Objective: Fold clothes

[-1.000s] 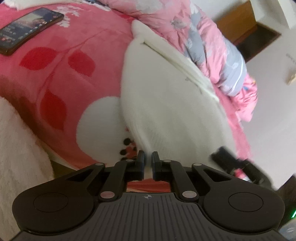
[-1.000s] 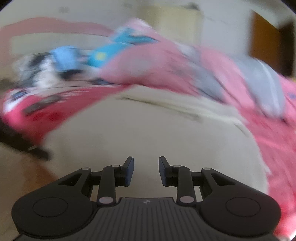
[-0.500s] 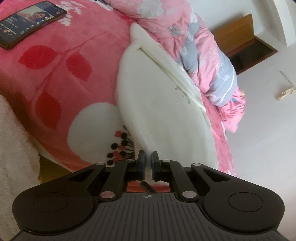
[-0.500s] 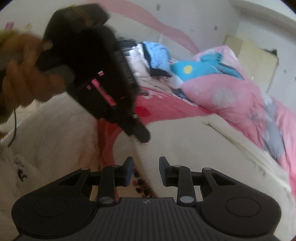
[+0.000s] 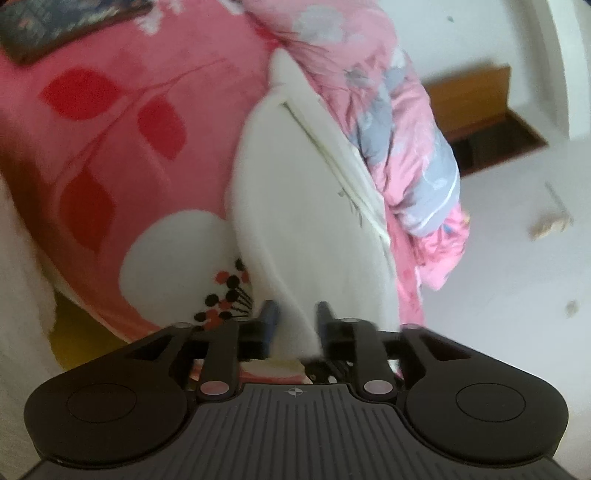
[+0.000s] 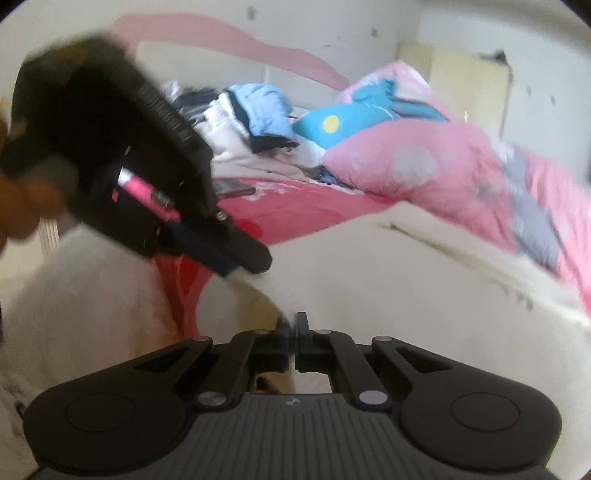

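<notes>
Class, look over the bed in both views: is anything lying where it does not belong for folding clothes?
A phone lies on the red-pink blanket, apart from the white garment. Unfolded clothes are heaped beside the crumpled quilt. Nothing looks spilled or damaged.

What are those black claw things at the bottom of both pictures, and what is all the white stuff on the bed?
Each claw is a tool with two fingers that a person holds, one per hand. A small camera rides on each tool and looks out along the fingers, so every picture shows its own tool at the bottom.

In the left camera's picture, the left tool is opening, with the edge of a white garment between its fingers. In the right camera's picture, the right tool is pinched shut at the garment's edge; whether it grips cloth is unclear.

The garment lies on a pink blanket beside a rumpled flowered quilt. A phone lies further back.
</notes>
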Demonstrator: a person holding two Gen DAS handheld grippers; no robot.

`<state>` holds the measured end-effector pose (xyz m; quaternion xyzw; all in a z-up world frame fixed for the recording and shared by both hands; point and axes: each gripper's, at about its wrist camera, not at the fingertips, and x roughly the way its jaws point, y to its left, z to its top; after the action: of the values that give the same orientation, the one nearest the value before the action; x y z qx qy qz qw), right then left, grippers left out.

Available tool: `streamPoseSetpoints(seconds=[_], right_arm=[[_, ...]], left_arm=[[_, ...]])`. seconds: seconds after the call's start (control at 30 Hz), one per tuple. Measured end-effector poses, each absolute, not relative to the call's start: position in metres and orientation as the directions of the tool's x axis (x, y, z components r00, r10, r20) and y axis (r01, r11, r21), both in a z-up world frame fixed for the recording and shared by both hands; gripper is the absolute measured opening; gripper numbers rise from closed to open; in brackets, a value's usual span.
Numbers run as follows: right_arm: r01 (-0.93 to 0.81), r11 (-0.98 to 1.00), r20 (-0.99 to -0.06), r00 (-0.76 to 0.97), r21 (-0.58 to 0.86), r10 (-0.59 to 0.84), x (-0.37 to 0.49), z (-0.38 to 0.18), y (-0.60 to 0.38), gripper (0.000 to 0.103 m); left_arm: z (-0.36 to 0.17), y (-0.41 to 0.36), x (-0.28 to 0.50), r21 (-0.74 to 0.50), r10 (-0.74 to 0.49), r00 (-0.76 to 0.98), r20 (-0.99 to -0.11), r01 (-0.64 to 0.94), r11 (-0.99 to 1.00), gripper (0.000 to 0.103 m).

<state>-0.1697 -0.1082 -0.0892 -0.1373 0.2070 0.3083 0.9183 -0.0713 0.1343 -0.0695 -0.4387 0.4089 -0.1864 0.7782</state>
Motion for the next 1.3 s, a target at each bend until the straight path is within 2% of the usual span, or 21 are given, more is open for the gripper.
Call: streamPoseSetpoints(seconds=[0.13,0.4,0.7,0.9,0.97,1.03,1.1,1.3], right_arm=[[-0.625,0.778,-0.465,0.71,-0.069,0.529,-0.166,-0.086,-0.114,0.001],[-0.621,0.782,-0.456,0.714,-0.062,0.531,-0.17,-0.083,-0.113,0.001],[-0.576,0.81,-0.452,0.695,0.115,0.559,-0.154,-0.076,-0.133,0.001],[-0.605,0.794,-0.481,0.68,0.059,0.553,-0.16,-0.082,-0.125,0.002],[-0.632,0.775,-0.519,0.66,0.009,0.543,-0.164,-0.088,-0.117,0.005],[-0.663,0.746,-0.57,0.638,-0.064,0.518,-0.17,-0.097,-0.107,0.022],[-0.691,0.713,-0.6,0.622,-0.117,0.504,-0.179,-0.104,-0.102,0.03],[-0.696,0.708,-0.613,0.613,-0.12,0.498,-0.188,-0.107,-0.105,0.031]], left_arm=[[-0.074,0.137,-0.064,-0.86,-0.663,0.599,-0.45,-0.091,0.502,0.042],[-0.086,0.135,-0.054,-0.851,-0.666,0.565,-0.487,-0.135,0.507,0.044],[-0.094,0.143,-0.057,-0.856,-0.66,0.57,-0.49,-0.17,0.489,0.051],[-0.1,0.145,-0.057,-0.849,-0.652,0.568,-0.501,-0.176,0.499,0.051],[-0.102,0.145,-0.057,-0.844,-0.647,0.567,-0.509,-0.179,0.506,0.051],[-0.104,0.146,-0.056,-0.839,-0.642,0.566,-0.516,-0.182,0.514,0.051],[-0.106,0.146,-0.055,-0.833,-0.637,0.566,-0.523,-0.181,0.523,0.051],[-0.107,0.144,-0.054,-0.814,-0.63,0.56,-0.538,-0.151,0.561,0.049]])
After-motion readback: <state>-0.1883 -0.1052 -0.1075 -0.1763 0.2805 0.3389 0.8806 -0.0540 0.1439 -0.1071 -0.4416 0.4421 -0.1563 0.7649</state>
